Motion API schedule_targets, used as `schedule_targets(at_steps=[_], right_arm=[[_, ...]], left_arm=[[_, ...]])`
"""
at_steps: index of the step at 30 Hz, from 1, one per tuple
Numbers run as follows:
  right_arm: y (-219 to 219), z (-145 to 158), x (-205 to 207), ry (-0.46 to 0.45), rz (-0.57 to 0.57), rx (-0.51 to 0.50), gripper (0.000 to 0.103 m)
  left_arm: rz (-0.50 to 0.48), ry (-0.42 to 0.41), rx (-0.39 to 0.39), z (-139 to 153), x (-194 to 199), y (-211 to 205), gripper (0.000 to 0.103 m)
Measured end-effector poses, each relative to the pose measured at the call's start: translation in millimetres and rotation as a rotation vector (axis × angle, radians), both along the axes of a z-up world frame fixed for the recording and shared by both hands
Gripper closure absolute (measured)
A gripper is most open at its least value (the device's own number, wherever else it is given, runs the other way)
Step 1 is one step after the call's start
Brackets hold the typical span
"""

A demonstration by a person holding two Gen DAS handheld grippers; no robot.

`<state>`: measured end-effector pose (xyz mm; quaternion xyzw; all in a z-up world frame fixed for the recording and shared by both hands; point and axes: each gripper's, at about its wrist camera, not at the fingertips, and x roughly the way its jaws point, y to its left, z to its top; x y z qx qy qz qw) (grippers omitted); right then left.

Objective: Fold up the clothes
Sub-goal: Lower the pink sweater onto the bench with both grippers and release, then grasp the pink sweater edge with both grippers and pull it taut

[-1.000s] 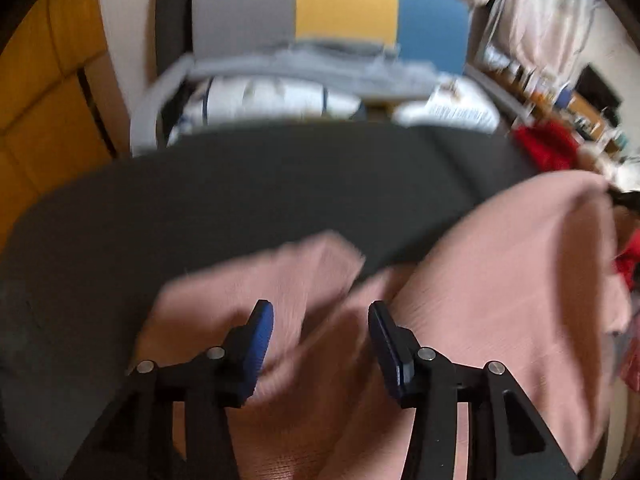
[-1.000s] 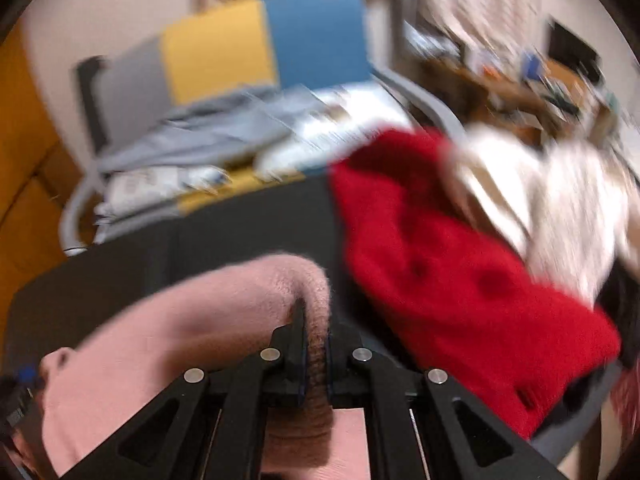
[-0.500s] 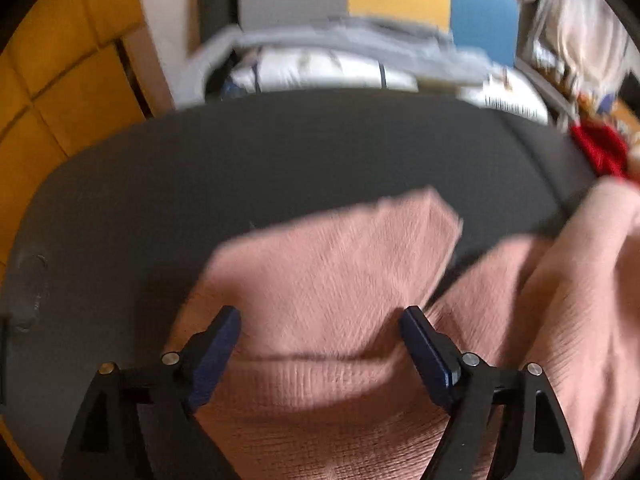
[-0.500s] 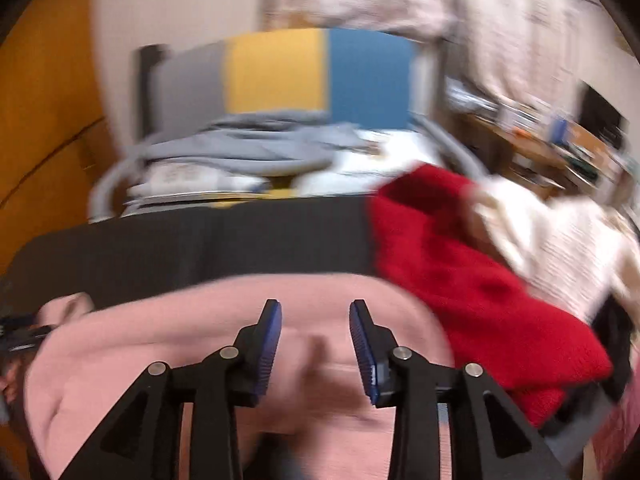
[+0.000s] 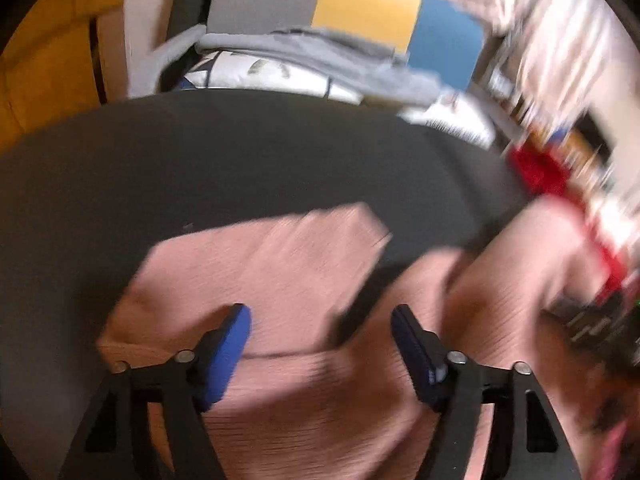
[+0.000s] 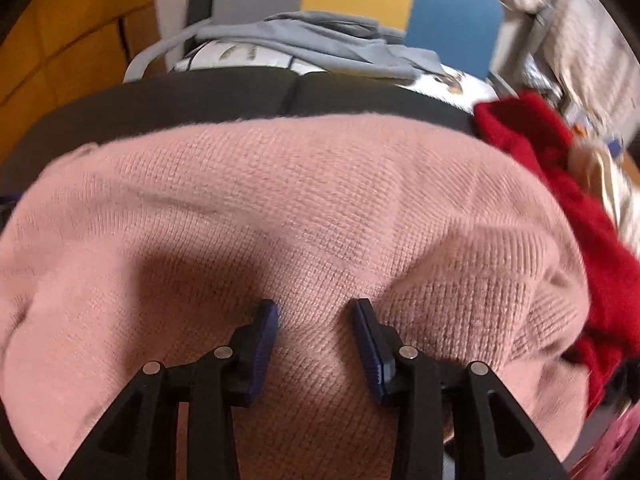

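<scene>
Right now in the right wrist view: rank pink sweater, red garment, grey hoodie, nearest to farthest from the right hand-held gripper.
1. pink sweater: directly under the right hand-held gripper, spread on the dark table.
2. red garment: to the right, beside the sweater.
3. grey hoodie: far, on the chair beyond the table.

Motion blur smears the red garment (image 5: 538, 170) and shelves at right; the pink sweater (image 6: 304, 208) runs off-frame.
</scene>
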<state>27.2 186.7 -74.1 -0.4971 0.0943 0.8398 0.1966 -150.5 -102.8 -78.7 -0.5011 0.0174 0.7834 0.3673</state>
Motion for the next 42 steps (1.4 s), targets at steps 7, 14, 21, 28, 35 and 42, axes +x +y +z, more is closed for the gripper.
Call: schedule_targets(at_steps=[7, 14, 21, 28, 35, 42], right_arm=[[4, 2, 9, 0.051, -0.035, -0.016, 0.062], [7, 0, 14, 0.110, -0.051, -0.041, 0.062], [16, -2, 7, 0.113, -0.050, -0.063, 0.062], [8, -2, 20, 0.080, -0.068, -0.052, 0.062], [-9, -3, 32, 0.051, -0.073, -0.003, 0.062], [-7, 11, 23, -0.009, 0.006, -0.069, 0.062]], left_arm=[[-0.147, 0.165, -0.223, -17, 6, 60, 0.010], [-0.176, 0.156, -0.198, -13, 2, 60, 0.072], [-0.143, 0.149, -0.102, 21, 4, 41, 0.090], [0.054, 0.149, 0.211, 97, -23, -29, 0.092], [-0.009, 0.160, -0.004, 64, -11, -48, 0.092], [-0.048, 0.136, -0.165, 20, 15, -50, 0.081]])
